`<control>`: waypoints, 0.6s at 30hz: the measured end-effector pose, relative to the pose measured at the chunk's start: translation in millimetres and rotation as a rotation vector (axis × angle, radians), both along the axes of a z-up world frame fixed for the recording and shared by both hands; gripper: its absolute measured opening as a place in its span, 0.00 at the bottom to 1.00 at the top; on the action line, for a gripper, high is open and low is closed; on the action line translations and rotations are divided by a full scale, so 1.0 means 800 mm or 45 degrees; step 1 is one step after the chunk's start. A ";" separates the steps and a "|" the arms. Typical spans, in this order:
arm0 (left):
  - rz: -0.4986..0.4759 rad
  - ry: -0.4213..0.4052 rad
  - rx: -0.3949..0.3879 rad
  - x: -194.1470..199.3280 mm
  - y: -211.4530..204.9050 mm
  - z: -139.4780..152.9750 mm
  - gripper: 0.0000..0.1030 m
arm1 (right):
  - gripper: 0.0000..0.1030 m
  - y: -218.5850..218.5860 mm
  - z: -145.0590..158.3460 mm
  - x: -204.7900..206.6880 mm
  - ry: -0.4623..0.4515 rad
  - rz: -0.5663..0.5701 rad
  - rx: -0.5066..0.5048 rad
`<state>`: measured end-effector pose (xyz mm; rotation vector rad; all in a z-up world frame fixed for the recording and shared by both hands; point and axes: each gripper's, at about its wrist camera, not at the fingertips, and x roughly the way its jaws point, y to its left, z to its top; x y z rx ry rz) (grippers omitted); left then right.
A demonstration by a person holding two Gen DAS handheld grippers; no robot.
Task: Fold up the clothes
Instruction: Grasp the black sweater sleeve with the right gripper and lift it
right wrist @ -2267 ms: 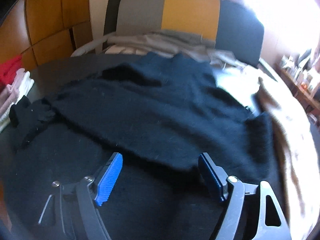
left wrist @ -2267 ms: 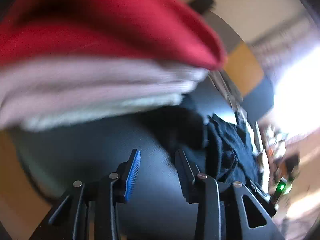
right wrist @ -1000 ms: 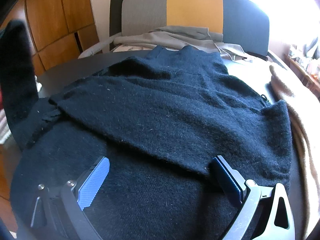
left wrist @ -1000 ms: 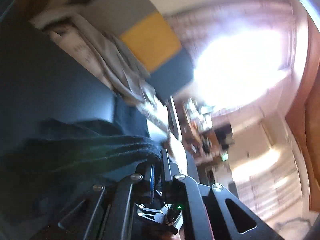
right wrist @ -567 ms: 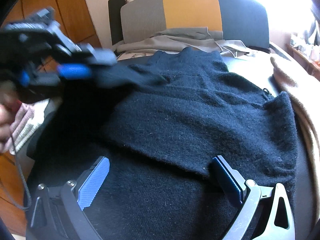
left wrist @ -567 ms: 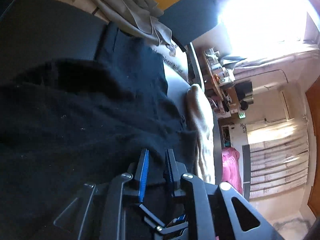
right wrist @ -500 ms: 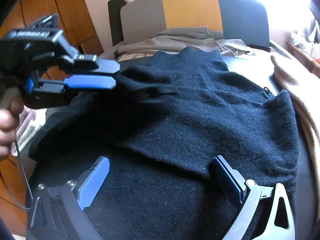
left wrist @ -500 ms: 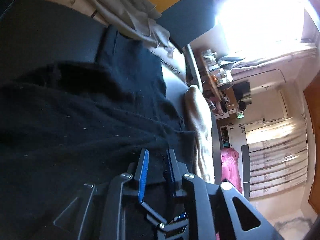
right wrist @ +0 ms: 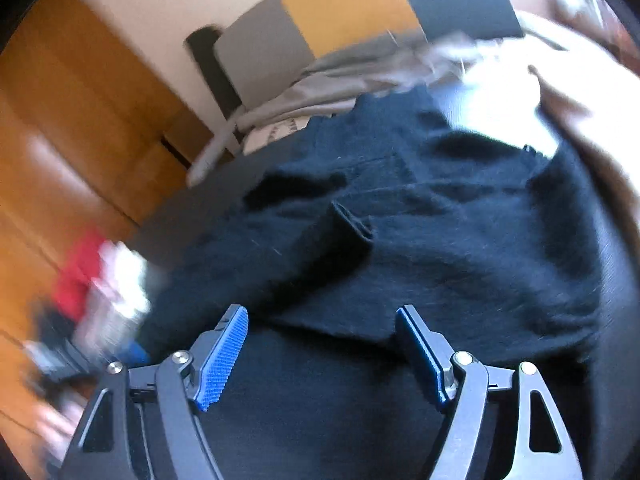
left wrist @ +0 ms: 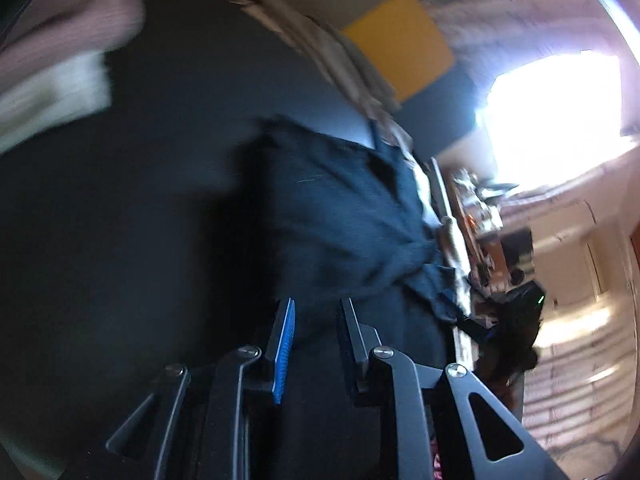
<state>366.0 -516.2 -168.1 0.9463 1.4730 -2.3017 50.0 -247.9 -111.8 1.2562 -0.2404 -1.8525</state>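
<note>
dark table | grey-yellow-black chair back | wooden cabinet doors | bright window

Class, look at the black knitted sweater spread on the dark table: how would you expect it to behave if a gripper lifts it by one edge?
The black sweater would probably sag and drape: its sleeve already lies folded softly across the body. Its fuzzy, thick knit suggests it would grip rather than slip, and weigh a fair amount for cloth.

Left gripper and right gripper: black angular frames with triangular cut-outs, silver screws at the pivots, ribbed blue pads fitted on the fingers.
</note>
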 end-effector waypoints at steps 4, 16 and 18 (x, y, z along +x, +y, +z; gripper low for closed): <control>0.051 -0.036 -0.008 0.033 0.001 -0.019 0.20 | 0.81 -0.012 -0.004 -0.039 -0.314 -0.090 -0.082; 0.076 -0.014 0.062 0.040 -0.002 -0.023 0.21 | 0.60 -0.060 -0.036 -0.058 -0.432 -0.263 0.032; 0.079 -0.033 0.062 0.036 0.002 -0.026 0.21 | 0.63 -0.067 -0.041 -0.057 -0.426 -0.260 0.050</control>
